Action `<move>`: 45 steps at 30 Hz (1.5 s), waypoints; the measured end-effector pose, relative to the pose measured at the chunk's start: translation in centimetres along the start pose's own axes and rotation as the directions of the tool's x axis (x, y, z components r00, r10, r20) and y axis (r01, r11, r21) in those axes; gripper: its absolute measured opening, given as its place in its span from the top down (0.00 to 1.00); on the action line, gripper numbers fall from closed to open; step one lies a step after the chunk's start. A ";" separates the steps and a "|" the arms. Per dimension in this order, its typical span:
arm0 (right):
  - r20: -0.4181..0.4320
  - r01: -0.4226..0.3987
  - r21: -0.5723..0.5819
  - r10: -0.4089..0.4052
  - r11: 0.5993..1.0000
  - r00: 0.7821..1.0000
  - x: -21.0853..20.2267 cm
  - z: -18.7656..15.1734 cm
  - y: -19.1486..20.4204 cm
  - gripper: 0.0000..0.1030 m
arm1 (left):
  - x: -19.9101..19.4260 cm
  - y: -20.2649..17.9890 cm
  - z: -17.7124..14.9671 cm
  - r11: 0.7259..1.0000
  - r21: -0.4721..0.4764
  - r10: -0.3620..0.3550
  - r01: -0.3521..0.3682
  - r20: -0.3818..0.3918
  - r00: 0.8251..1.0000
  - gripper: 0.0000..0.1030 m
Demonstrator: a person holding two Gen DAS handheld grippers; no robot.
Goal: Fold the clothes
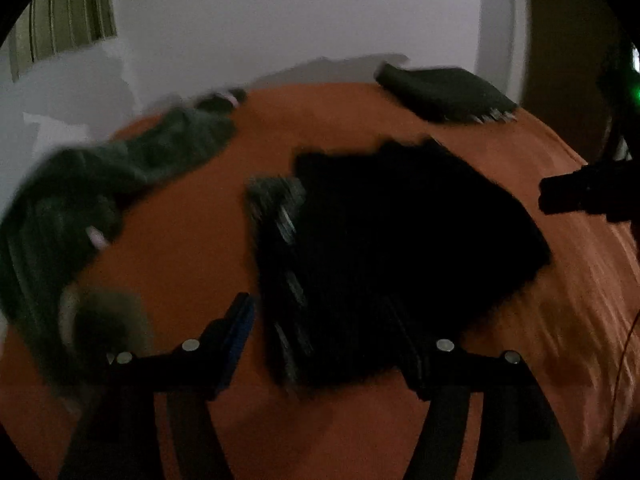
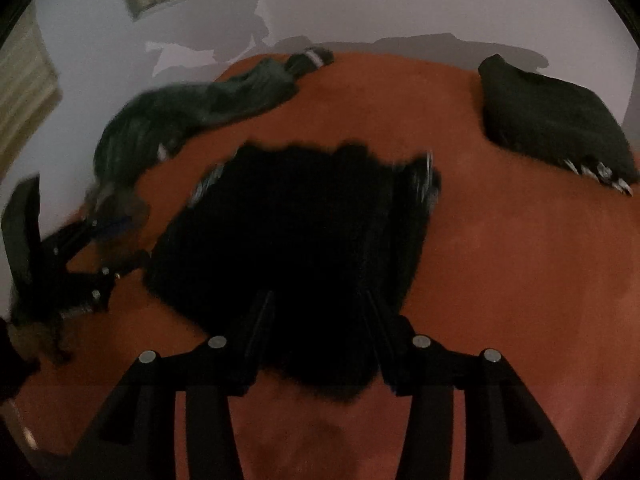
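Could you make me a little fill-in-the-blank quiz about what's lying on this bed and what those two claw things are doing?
1. The bedsheet under the clothes is ____ in colour.
2. The garment between both grippers, the black garment, lies near the ____ of the bed.
3. The crumpled green garment lies to the ____ of the black one.
4. The fingers of the left gripper and right gripper stand ____, gripping nothing.

Missing words: orange; middle; left; open

No text, label, brand, number or sign can be read in either view; both are dim and blurred by motion.
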State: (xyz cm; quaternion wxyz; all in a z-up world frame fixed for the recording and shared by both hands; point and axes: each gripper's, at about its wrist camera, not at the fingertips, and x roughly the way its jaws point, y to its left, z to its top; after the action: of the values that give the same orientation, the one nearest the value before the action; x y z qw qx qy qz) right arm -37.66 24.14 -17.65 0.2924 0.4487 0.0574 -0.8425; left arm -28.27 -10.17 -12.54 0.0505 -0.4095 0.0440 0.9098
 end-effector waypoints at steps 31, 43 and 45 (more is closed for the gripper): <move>-0.082 -0.139 0.107 0.149 0.984 0.985 4.1 -5.4 -4.6 0.90 | 4.1 5.7 -3.9 0.939 -0.340 -0.100 0.053 -0.121 0.988 0.35; 0.099 0.034 -0.043 -0.030 0.998 0.995 -1.2 -3.4 1.2 0.74 | -1.6 -0.8 1.0 0.994 -0.103 -0.025 0.033 0.077 0.997 0.36; 0.112 0.054 -0.125 -0.040 0.991 0.993 -0.4 -3.4 4.3 0.75 | -0.3 -2.3 1.3 0.992 -0.111 -0.061 0.066 0.050 0.997 0.36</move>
State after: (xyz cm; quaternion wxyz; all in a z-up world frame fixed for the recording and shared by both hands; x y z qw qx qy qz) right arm -32.69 21.98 -18.57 0.3032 0.3808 0.1058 -0.8671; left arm -28.69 -7.74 -11.56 0.0572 -0.3915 -0.0218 0.9181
